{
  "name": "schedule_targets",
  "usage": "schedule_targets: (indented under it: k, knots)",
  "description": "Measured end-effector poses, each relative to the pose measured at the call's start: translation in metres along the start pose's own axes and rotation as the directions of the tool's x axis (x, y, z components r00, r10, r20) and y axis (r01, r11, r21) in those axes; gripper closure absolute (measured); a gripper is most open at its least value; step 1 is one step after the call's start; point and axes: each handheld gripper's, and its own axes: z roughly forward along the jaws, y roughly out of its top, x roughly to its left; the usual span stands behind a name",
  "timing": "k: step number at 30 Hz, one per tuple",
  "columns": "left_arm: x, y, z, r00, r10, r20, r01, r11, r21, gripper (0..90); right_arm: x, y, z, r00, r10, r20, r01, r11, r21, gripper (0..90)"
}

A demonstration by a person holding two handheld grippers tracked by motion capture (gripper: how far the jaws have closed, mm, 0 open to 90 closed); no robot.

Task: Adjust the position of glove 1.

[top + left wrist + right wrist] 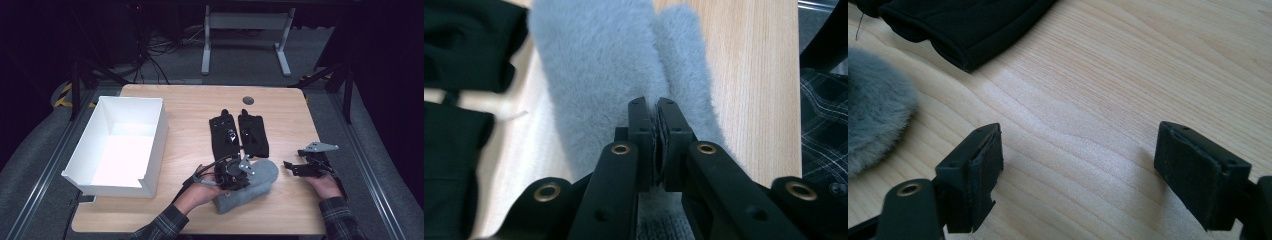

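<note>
Jaws of the left gripper (655,145) are pressed together over the fluffy grey fleece mitten (260,176) at the table's six o'clock edge, seemingly pinching its pile to lift it; right gripper (1078,175) waits at three o'clock, jaws apart over bare wood; black fabric gloves (239,134) lie beyond at twelve; white open box (152,145) sits at nine, likely the destination.

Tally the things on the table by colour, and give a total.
Black gloves: 2, side by side, and
Grey fuzzy mitten: 1
White box: 1
Total: 4 things on the table
</note>
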Motion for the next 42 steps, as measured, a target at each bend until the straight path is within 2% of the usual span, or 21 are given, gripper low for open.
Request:
schedule_targets:
  k: [3, 9, 10, 13, 14, 16, 17, 19, 20, 23, 27, 31, 36, 38, 40, 41, 42]
  knots:
    - [0.001, 0.000, -0.001, 0.9999, -0.013, -0.002, 0.013, 0.9998, -0.017, 80.9, 0.000, 0.000, 0.000, 1.0000, 0.000, 0.000, 0.000, 1.000, 0.000, 19.7]
    - [0.007, 0.002, -0.015, 0.9985, -0.052, -0.016, 0.050, 0.9963, -0.070, 56.0, 0.000, 0.000, 0.000, 1.0000, 0.001, 0.000, -0.001, 1.000, 0.000, 19.7]
    - [0.009, 0.002, -0.017, 0.9976, -0.066, -0.023, 0.064, 0.9945, -0.083, 56.0, 0.000, 0.000, 0.000, 1.0000, 0.000, 0.000, 0.000, 1.000, 0.000, 19.8]
    - [0.017, 0.003, -0.021, 0.9943, -0.102, -0.029, 0.098, 0.9880, -0.119, 45.8, 0.000, 0.000, 0.000, 1.0000, 0.001, 0.000, -0.001, 1.000, 0.000, 19.7]
    - [0.023, 0.003, -0.020, 0.9918, -0.128, -0.010, 0.125, 0.9834, -0.131, 37.2, 0.000, 0.000, 0.000, 1.0000, 0.001, 0.000, -0.001, 1.000, 0.000, 19.7]
    - [0.025, 0.004, -0.018, 0.9899, -0.142, -0.004, 0.140, 0.9810, -0.134, 33.8, 0.000, 0.000, 0.000, 1.0000, 0.001, 0.000, -0.001, 1.000, 0.000, 19.7]
    - [0.027, 0.004, -0.017, 0.9888, -0.149, 0.001, 0.148, 0.9799, -0.133, 27.0, 0.000, 0.000, 0.000, 1.0000, 0.000, 0.000, 0.000, 1.000, 0.000, 19.7]
    - [0.030, 0.006, -0.011, 0.9860, -0.165, 0.022, 0.167, 0.9790, -0.118, 23.9, 0.000, 0.000, 0.000, 1.0000, 0.001, 0.000, -0.001, 1.000, 0.000, 19.7]
    - [0.032, 0.008, -0.004, 0.9853, -0.167, 0.036, 0.170, 0.9796, -0.107, 18.9, 0.000, 0.000, 0.000, 1.0000, 0.001, 0.000, -0.001, 1.000, 0.000, 19.7]
    - [0.033, 0.010, 0.002, 0.9843, -0.170, 0.045, 0.174, 0.9810, -0.086, 17.5, 0.000, 0.000, 0.000, 1.0000, 0.000, 0.003, 0.000, 1.000, 0.001, 19.7]
    - [0.038, 0.007, 0.018, 0.9845, -0.172, 0.033, 0.173, 0.9840, -0.040, 16.3, 0.000, 0.001, 0.001, 1.0000, -0.002, 0.004, 0.002, 1.000, 0.001, 19.8]
    - [0.044, 0.001, 0.028, 0.9818, -0.187, 0.036, 0.187, 0.9822, -0.015, 15.6, 0.000, 0.001, 0.001, 1.0000, -0.001, 0.005, 0.001, 1.000, 0.000, 19.8]
    - [0.047, -0.007, 0.038, 0.9746, -0.215, 0.062, 0.216, 0.9764, 0.000, 15.1, 0.000, 0.001, 0.001, 1.0000, -0.001, 0.005, 0.001, 1.000, 0.000, 19.8]
    - [0.048, -0.007, 0.039, 0.9763, -0.207, 0.062, 0.207, 0.9783, 0.014, 15.1, 0.000, 0.001, 0.001, 1.0000, -0.001, 0.005, 0.001, 1.000, 0.000, 19.8]
    - [0.048, -0.008, 0.041, 0.9747, -0.213, 0.067, 0.213, 0.9770, 0.017, 16.0, 0.000, 0.000, 0.001, 1.0000, -0.001, 0.005, 0.001, 1.000, 0.000, 19.8]
    - [0.050, -0.008, 0.042, 0.9744, -0.209, 0.083, 0.207, 0.9779, 0.031, 17.4, 0.000, 0.000, 0.000, 1.0000, -0.001, 0.004, 0.001, 1.000, 0.001, 19.8]
    - [0.050, -0.009, 0.044, 0.9701, -0.220, 0.103, 0.217, 0.9754, 0.036, 18.7, 0.001, 0.000, 0.000, 1.0000, -0.001, 0.004, 0.001, 1.000, 0.002, 19.8]
